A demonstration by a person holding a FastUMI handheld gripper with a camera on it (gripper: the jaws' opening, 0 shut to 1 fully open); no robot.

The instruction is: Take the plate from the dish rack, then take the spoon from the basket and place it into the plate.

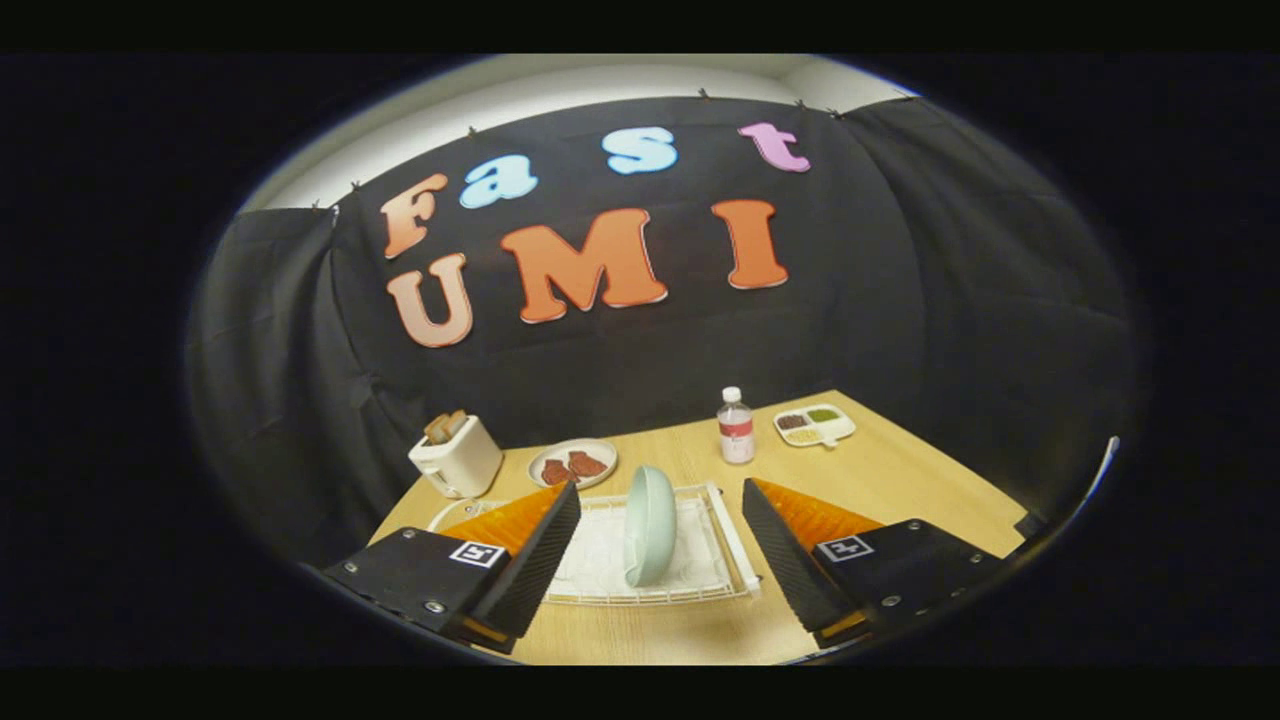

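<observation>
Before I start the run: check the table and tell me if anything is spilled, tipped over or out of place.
Nothing stands out. The plate stands on edge in the dish rack, as it should. The bottle is upright and capped, the toaster holds its toast, and both food dishes sit flat. The gripper is open, short of the plate.

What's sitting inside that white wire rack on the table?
A pale green plate stands on edge in the white dish rack, over a white liner. The open gripper frames it, fingers wide apart, touching nothing. The left finger covers the rack's left end, so anything there is hidden.
</observation>
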